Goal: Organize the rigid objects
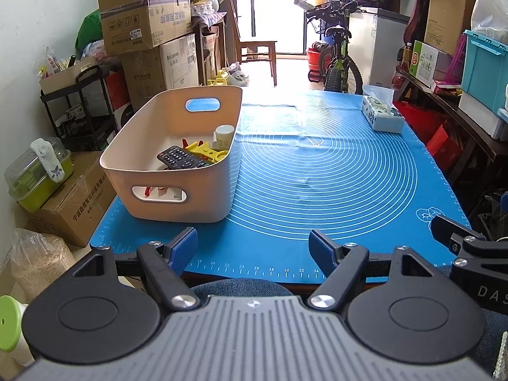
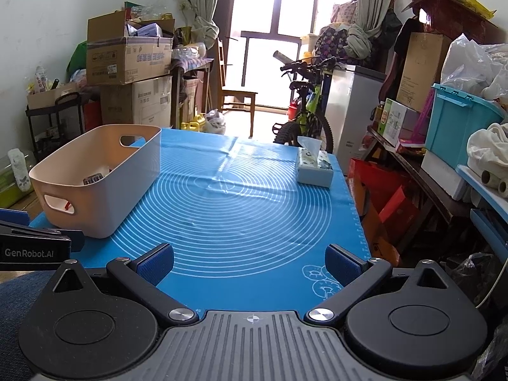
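Both jaws open & empty; bin [image 1: 177, 171] w/ remote [image 1: 181, 158] lies ahead-left, long axis pointing away, nearer left gripper [image 1: 253, 247] than right gripper [image 2: 250, 265].

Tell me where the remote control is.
In the left wrist view, the remote control lies inside the beige bin at left on the blue mat, beside yellow toy pieces.

My mat [image 1: 317, 190] fills the middle of the left wrist view. On its left part stands the bin [image 1: 177, 190]; in it lie a remote [image 1: 181, 158], some clips [image 1: 206, 152] just right of it, and a small jar [image 1: 224, 136] behind those. At the mat's far right corner sits the tissue box [image 1: 382, 114], well apart from the bin.
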